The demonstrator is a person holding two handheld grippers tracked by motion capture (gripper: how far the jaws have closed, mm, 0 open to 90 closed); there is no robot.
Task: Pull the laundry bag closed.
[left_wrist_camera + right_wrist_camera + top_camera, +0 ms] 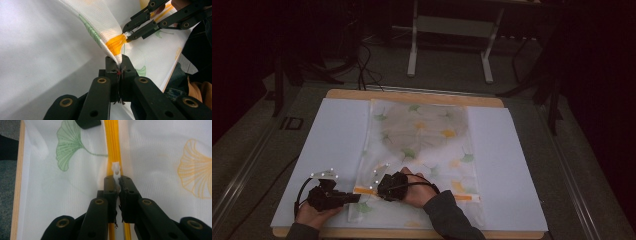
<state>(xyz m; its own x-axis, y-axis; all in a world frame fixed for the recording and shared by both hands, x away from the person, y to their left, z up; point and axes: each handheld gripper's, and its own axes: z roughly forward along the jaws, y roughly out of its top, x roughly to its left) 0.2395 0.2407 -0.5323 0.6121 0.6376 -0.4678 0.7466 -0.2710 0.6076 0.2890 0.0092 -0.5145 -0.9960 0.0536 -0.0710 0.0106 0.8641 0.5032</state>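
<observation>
A white mesh bag [419,145] printed with green and yellow ginkgo leaves lies flat on the white board. An orange zipper [462,197] runs across its near end. My left gripper [357,197] is shut on the bag's left edge beside the zipper's end; in the left gripper view [119,60] the fabric [100,17] rises from its closed jaws. My right gripper [374,189] is shut on the white zipper pull [116,168], which sticks out past its tips [118,180] on the yellow zipper tape [112,142]. The right gripper [126,35] also shows close ahead of the left one.
The white board [332,135] covers a wooden table whose edge [412,95] shows at the back and front. A metal desk frame [412,50] stands on the dark floor beyond the table. Cables trail on the floor at the left.
</observation>
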